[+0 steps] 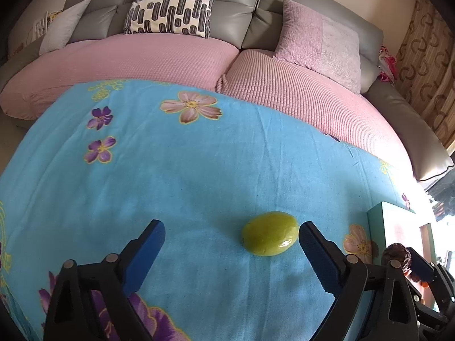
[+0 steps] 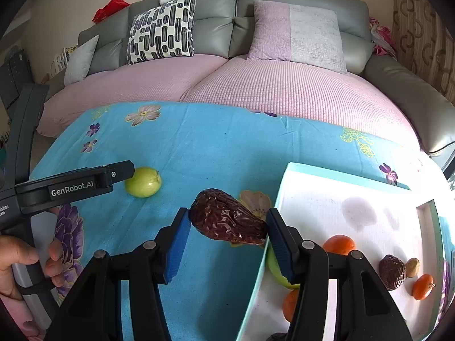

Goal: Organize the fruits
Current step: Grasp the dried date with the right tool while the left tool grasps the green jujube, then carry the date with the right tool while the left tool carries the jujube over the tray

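Observation:
A green fruit [image 1: 269, 233] lies on the blue floral cloth [image 1: 170, 170] between the fingers of my open left gripper [image 1: 231, 244], close to the right finger. The right wrist view shows the same green fruit [image 2: 143, 182] just past the left gripper's tip [image 2: 125, 173]. My right gripper [image 2: 229, 241] is shut on a dark brown wrinkled date [image 2: 227, 221], held above the cloth beside the left edge of a white tray with a teal rim [image 2: 341, 176]. The tray holds oranges [image 2: 338, 244], another date [image 2: 392, 271] and a green fruit [image 2: 277, 272] partly hidden by my finger.
A grey sofa [image 2: 216, 20] with a pink cover [image 2: 284, 91] and pillows [image 2: 162, 28] runs along the cloth's far edge. A hand [image 2: 17, 258] grips the left tool's handle at the lower left. The tray [image 1: 378, 227] stands right of the left gripper.

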The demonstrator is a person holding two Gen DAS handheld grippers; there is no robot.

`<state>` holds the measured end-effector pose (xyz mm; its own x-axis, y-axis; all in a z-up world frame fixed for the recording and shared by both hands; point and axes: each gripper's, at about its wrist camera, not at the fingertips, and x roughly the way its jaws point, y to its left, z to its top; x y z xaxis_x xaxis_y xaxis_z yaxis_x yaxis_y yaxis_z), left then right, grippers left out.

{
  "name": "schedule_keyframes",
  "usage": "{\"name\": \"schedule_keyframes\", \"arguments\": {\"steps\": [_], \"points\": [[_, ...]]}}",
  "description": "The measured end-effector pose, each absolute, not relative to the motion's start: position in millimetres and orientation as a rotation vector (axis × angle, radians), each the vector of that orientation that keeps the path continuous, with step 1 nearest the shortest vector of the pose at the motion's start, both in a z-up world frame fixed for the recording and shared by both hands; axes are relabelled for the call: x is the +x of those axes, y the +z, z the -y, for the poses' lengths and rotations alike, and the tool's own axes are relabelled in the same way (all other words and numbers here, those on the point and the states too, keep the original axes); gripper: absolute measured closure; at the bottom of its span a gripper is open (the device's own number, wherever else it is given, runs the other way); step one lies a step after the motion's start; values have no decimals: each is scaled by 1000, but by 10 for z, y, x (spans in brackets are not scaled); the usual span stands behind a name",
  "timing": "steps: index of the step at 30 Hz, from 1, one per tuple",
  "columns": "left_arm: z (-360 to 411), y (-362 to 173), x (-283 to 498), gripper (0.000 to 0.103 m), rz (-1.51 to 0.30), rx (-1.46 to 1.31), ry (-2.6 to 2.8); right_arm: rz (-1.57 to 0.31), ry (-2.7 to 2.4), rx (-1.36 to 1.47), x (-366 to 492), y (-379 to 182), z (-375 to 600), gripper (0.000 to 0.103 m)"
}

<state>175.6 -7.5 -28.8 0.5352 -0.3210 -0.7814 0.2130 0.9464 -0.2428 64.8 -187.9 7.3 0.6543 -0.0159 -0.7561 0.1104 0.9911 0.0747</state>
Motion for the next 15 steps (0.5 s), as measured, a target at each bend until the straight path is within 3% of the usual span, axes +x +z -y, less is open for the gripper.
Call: {"name": "schedule_keyframes", "arguments": {"steps": [10,12,15], "points": [[364,-461,1750,35,-987,-110,-352,-848,-166,174,307,125,2247,46],[395,-478,1731,46,-990,-104,-360,-850,-177,189,255,120,2312,46],[444,-459,1694,48,-979,-76,-356,-844,-190,208,181,132,2391,46]]}}
